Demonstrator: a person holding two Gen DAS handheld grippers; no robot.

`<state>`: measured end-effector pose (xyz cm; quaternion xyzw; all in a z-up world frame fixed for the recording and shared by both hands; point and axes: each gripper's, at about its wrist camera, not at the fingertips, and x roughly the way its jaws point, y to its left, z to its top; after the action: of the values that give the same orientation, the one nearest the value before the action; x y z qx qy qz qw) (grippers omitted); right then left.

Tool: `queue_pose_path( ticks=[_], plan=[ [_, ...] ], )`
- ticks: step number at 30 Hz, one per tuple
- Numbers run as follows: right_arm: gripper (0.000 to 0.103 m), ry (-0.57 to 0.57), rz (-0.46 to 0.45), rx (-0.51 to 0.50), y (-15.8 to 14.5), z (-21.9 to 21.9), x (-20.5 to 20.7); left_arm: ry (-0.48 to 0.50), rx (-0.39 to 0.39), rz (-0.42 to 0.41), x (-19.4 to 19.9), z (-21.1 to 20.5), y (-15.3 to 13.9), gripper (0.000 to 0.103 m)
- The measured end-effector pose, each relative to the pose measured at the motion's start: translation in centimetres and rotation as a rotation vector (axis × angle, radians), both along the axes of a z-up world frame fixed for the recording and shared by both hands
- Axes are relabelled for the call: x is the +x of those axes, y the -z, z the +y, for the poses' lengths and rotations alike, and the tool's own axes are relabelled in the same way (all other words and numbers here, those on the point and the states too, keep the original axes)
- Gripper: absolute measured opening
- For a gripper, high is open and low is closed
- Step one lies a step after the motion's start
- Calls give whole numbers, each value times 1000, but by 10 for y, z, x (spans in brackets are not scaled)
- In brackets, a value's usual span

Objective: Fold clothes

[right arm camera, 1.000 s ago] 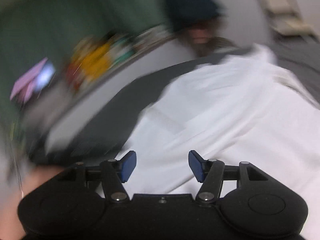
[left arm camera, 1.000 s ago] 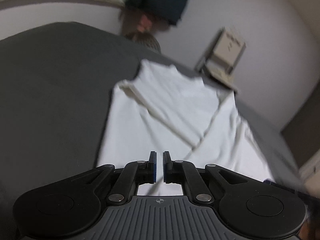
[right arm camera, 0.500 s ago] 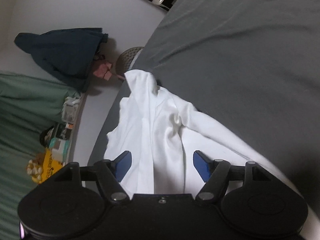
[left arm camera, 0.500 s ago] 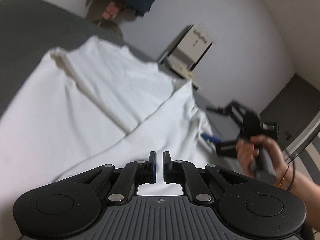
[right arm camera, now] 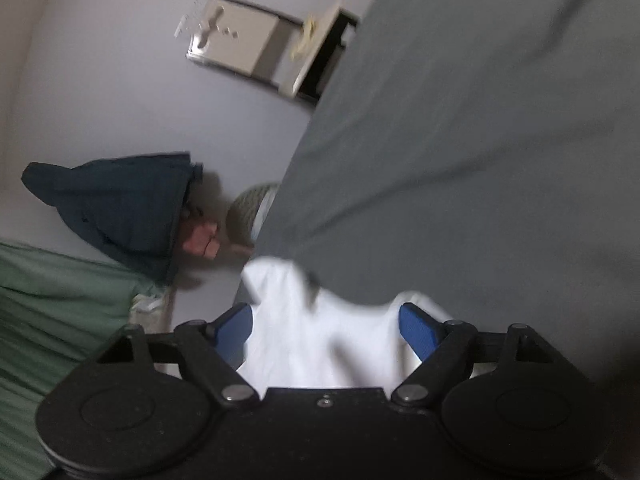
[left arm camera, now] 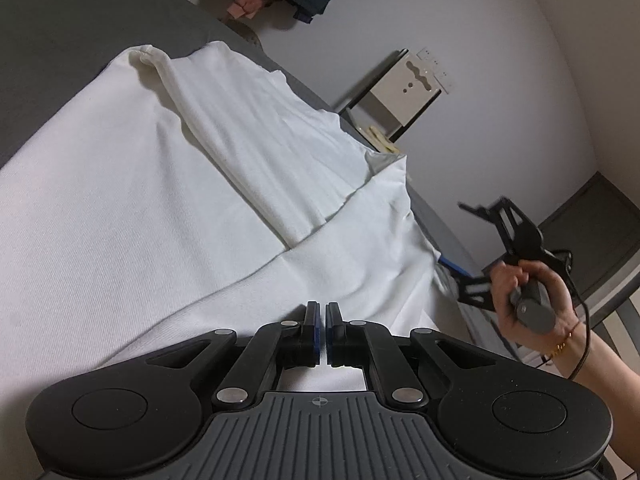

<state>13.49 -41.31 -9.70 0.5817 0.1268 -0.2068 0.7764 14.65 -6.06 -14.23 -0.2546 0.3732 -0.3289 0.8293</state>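
1. The white garment [left arm camera: 168,208] lies spread on the grey bed [left arm camera: 52,44], partly folded: one flap is laid over its middle, and its long axis runs from the bed's near edge, where you stand, toward the far edge by the wall.
2. Your left gripper [left arm camera: 323,328] hangs just above the garment's near part, aimed along that axis. Its jaws are pressed together with nothing between them; the cloth lies beneath the tips, not in them.
3. Your right gripper [right arm camera: 326,330] sits at the garment's right-hand edge. Its jaws have just been opening and now stand wide. White cloth shows between the blue pads [right arm camera: 416,330], but they do not press on it, so nothing is held.
4. In the left wrist view your right hand [left arm camera: 528,300] is level with that edge, with one pad right against the cloth's side.
5. So the right gripper is nearer to the unfolded side. Judged from this, the cloth lies straight ahead of its jaws and the fold would carry across the short axis, toward the left gripper.
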Motion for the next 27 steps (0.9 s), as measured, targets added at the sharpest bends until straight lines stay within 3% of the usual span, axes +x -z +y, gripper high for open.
queue_pose_path(
  ticks=[2, 5, 9, 12, 15, 18, 23, 27],
  plan=[
    [81, 49, 47, -66, -2, -11, -13, -1, 2, 0, 1, -1, 0, 4],
    [81, 13, 65, 9, 5, -26, -19, -7, 6, 3, 0, -1, -2, 4],
    [81, -143, 54, -150, -16, -14, -2, -13, 8, 1, -1, 0, -2, 4],
    [77, -280, 97, -379, -45, 4, 42, -13, 11, -7, -2, 0, -2, 4],
    [67, -382, 153, -539, -68, 17, 97, -11, 9, -10, -2, 0, -2, 4],
    [67, -462, 343, -654, -86, 23, 164, -7, 3, -13, -2, 0, -1, 4],
    [70, -738, 804, -909, -95, 60, 271, 4, -10, -23, 0, 0, 2, 4],
    [70, -866, 1031, -961, -80, 86, 314, 15, -25, -22, 2, 1, 3, 4]
  ],
)
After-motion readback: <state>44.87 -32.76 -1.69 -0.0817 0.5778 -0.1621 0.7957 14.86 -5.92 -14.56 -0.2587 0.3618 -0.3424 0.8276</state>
